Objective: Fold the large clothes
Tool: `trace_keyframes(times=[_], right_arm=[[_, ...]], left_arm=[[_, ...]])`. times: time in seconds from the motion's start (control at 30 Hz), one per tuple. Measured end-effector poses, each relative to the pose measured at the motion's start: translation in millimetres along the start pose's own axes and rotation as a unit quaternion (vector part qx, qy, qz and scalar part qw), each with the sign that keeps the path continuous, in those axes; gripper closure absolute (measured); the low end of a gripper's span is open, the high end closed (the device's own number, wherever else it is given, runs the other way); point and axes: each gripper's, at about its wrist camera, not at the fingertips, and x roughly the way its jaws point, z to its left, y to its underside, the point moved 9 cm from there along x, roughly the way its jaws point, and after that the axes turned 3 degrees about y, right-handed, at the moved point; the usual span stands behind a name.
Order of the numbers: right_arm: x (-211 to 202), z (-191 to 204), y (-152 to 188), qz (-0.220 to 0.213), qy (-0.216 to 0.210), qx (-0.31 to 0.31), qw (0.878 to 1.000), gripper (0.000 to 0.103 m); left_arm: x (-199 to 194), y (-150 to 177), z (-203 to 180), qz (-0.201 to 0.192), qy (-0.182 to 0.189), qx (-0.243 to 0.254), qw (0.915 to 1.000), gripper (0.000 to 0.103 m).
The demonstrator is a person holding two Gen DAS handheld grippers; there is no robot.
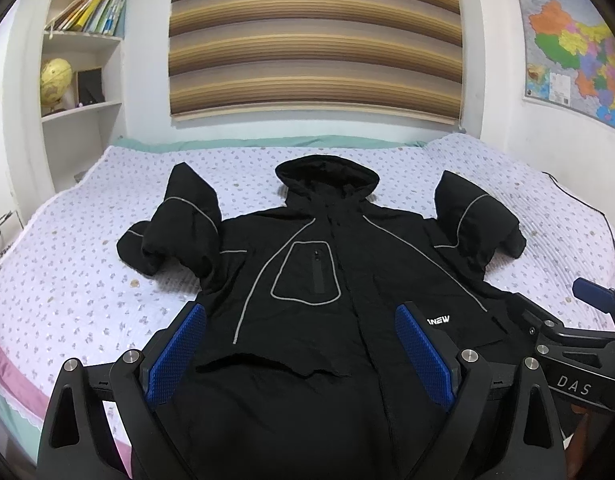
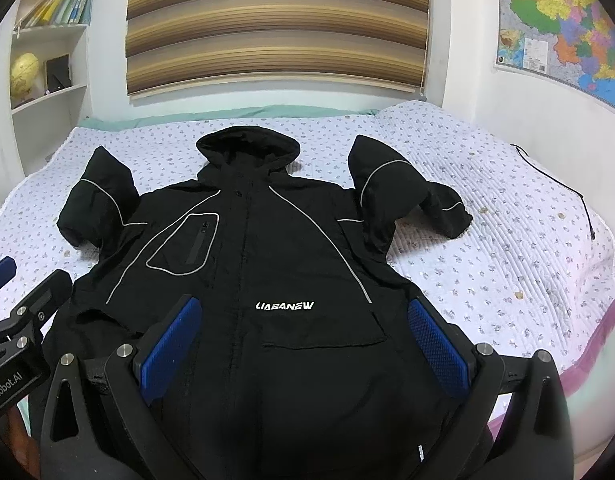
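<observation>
Between both spread fingers (image 1: 427,364), black jacket (image 2: 275,248) (front up), on bed (image 2: 507,240)

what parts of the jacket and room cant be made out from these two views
- Black hooded jacket hem: both views, covered by the gripper bodies and cut off by the bottom edge.
- Chest logo: left wrist view, its start sits behind a blue pad; the right wrist view shows it whole.
- Cuffs: both sleeves are bunched, so the openings stay hidden.
- Book titles and wall map labels: too small.
</observation>
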Motion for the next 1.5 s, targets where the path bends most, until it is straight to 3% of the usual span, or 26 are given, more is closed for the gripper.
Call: trace_keyframes(times=[0.43, 0.7, 0.87, 0.97, 1.07, 1.17, 1.23, 1.33, 1.5], right_arm=[[12, -12, 1, 0.018, 0.022, 0.002, 1.000, 0.000], [40, -65, 1, 0.046, 0.020, 0.044, 0.998, 0.000], [64, -132, -10, 0.051, 0.027, 0.097, 0.994, 0.000], [84, -175, -16, 0.061, 0.018, 0.138, 0.988, 0.006], [115, -213, -24, 0.077, -0.018, 0.183, 0.980, 0.012], [146, -250, -30, 0.098, -0.033, 0.232, 0.967, 0.013], [162, -274, -35, 0.104, -0.021, 0.247, 0.963, 0.015], [189, -301, -37, 0.116, -0.012, 0.270, 0.956, 0.029], [242, -328, -37, 0.135, -0.017, 0.298, 0.945, 0.031]], left_arm=[[18, 9, -13, 0.012, 0.008, 0.003, 0.9999, 0.007], [48, 4, -43, 0.050, 0.027, 0.028, 0.9980, 0.007], [104, -14, -86, 0.122, 0.115, 0.025, 0.9855, 0.007], [137, -28, -110, 0.137, 0.130, 0.029, 0.9816, 0.007], [174, -44, -148, 0.146, 0.161, 0.038, 0.9754, 0.007], [219, -50, -183, 0.152, 0.175, 0.052, 0.9715, 0.007], [247, -48, -197, 0.151, 0.171, 0.056, 0.9720, 0.007], [293, -41, -211, 0.160, 0.157, 0.056, 0.9729, 0.008], [357, -19, -231, 0.186, 0.170, 0.030, 0.9674, 0.008]])
